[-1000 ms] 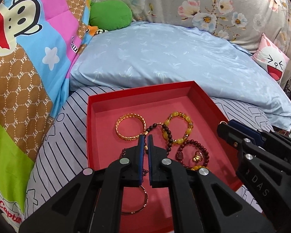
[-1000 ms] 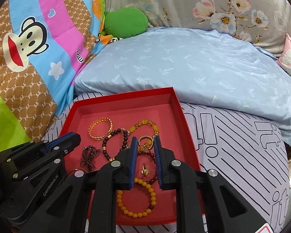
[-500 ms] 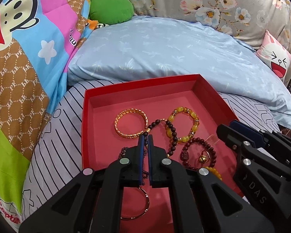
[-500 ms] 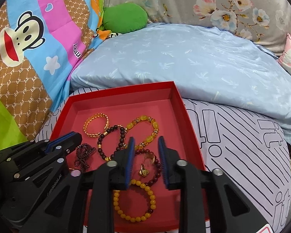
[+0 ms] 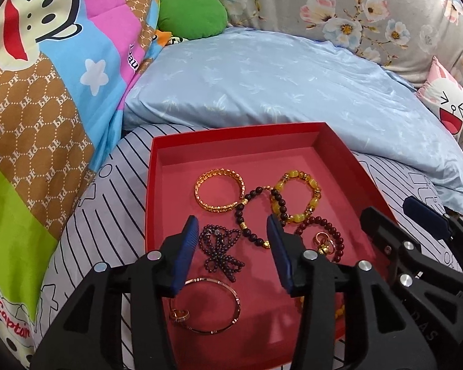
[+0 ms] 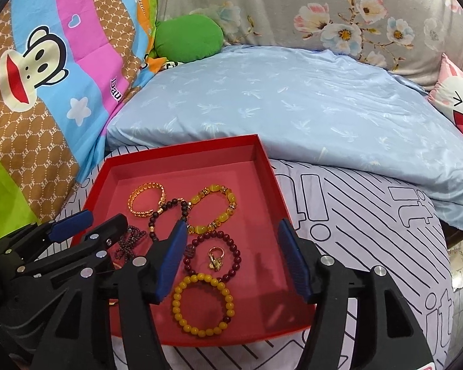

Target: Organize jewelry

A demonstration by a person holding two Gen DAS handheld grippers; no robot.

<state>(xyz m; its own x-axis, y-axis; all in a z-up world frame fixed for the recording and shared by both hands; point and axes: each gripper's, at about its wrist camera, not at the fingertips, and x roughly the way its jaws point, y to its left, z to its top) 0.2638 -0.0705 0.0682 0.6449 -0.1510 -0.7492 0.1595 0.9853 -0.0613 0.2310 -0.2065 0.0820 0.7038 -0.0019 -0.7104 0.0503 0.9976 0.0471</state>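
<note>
Both our left tongs and right tongs have just been spreading, empty, over bracelets tangled in the red tray below, so pinching one may drag its neighbours.

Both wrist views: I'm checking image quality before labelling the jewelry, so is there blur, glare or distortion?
Left wrist: sharp, fisheye bends the red tray; soft gripper shadows on its floor, no glare. Right wrist: likewise sharp, yellow bead bracelet crisp, dark vignette at the corners.
</note>
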